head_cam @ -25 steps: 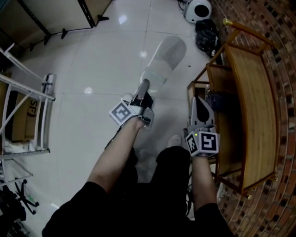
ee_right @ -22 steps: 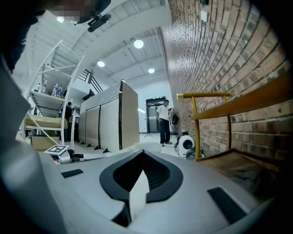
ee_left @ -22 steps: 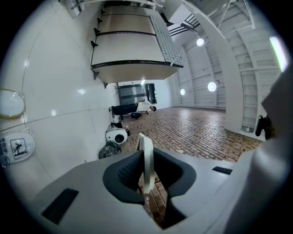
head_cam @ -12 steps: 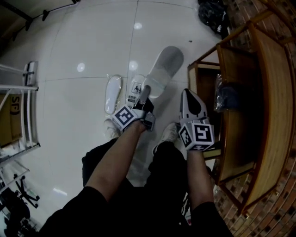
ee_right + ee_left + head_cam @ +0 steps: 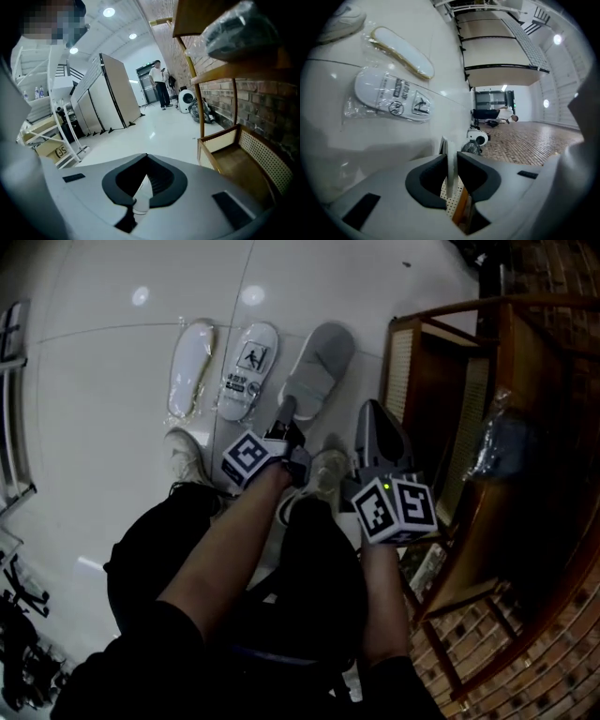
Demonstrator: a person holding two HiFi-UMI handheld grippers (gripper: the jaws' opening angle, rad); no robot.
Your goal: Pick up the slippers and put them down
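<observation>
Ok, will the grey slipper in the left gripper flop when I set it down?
Probably not: the grey slipper juts straight out from the left gripper, pinched at one end only, so it looks fairly stiff and light. Its flat, broad shape should lie still on the floor, not roll.

Glossy white tiled floor (image 5: pixel 112 362) lies open toward the upper left (wide, bare tiles). A pair of plastic-wrapped white slippers (image 5: pixel 248 371) lies just beside the grey felt slipper (image 5: pixel 314 371). A brown wooden rack (image 5: pixel 401 371) walls off the right.
</observation>
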